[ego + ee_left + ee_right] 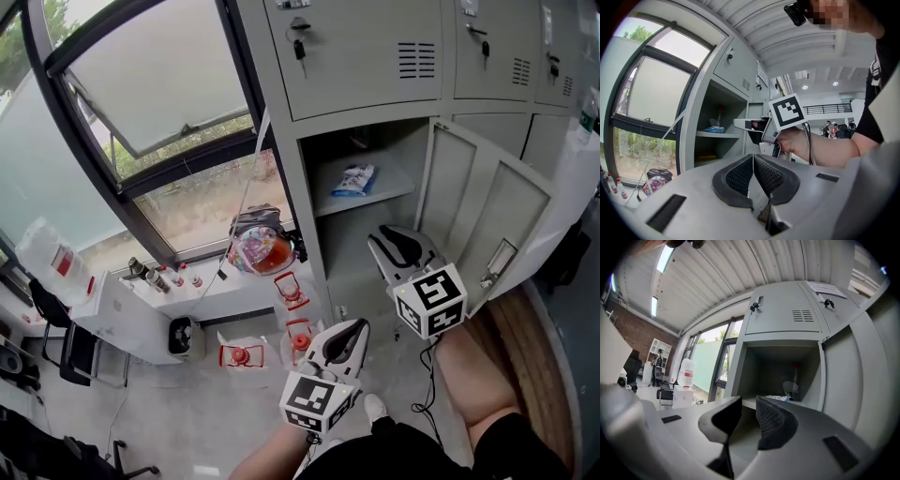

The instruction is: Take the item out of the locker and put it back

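Note:
The item, a small blue and white packet, lies on the shelf of the open grey locker; it also shows in the left gripper view and the right gripper view. The locker door hangs swung out to the right. My right gripper is held in front of the opening, below the shelf, its jaws apart with nothing between them. My left gripper hangs lower and further back, pads together and empty.
Closed locker doors with keys sit above the open compartment. To the left, a tilted window stands over a white ledge that bears a colourful bag and small bottles. Red stands and a black bin are on the floor.

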### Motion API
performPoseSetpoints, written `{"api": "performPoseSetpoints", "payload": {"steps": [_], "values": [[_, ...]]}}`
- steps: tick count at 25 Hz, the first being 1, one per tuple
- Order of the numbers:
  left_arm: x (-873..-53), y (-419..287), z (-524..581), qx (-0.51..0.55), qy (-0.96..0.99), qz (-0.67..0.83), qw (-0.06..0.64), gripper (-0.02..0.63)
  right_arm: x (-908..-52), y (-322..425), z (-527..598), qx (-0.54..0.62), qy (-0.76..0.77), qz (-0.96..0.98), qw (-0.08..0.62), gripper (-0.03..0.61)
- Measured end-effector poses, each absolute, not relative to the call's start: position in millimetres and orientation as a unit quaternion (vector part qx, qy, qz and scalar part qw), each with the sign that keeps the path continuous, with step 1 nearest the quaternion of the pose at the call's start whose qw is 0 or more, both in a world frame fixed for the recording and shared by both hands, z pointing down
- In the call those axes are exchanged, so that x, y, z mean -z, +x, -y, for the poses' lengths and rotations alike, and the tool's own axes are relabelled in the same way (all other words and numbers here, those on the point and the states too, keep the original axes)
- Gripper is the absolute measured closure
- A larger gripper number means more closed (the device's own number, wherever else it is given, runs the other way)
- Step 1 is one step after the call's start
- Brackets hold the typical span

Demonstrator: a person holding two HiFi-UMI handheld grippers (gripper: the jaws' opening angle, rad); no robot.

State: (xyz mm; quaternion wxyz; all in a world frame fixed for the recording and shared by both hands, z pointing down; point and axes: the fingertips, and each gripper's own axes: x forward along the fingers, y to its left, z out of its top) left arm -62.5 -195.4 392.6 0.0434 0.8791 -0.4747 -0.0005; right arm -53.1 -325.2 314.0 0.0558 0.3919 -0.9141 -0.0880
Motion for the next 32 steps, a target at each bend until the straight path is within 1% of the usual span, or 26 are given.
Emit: {"api": "performPoseSetpoints", "payload": {"steps": [4, 11, 15, 23, 29, 31, 32], "values": [[-394, -62, 209, -0.002, 0.877, 0.478, 0.045, 0.594, -316, -57, 356, 0.097, 0.391, 0.912, 0.076, 0.41], [-396, -65, 237, -0.007, 0.871, 0.488, 0.047, 0.594, -317, -66, 412, 0.125, 0.392, 0.904, 0.114, 0.387], [-396, -68, 251, -0.008, 0.868, 0.494, 0.044, 0.594, -326, -74, 435, 0.124, 0.383, 0.905, 0.137, 0.359], [-396, -75, 280, -0.003, 0.862, 0.504, 0.047, 0.594, -335, -91, 463, 0.142, 0.366, 0.905, 0.164, 0.341], [-394, -74, 297, -0.007, 0.863, 0.504, 0.041, 0.594, -341, -97, 474, 0.148, 0.351, 0.906, 0.186, 0.341], [-393, -74, 300, -0.004, 0.862, 0.505, 0.044, 0.594, -342, -99, 475, 0.142, 0.345, 0.909, 0.187, 0.354], [-392, -74, 302, -0.003, 0.862, 0.505, 0.045, 0.594, -343, -99, 476, 0.136, 0.343, 0.91, 0.188, 0.379]]}}
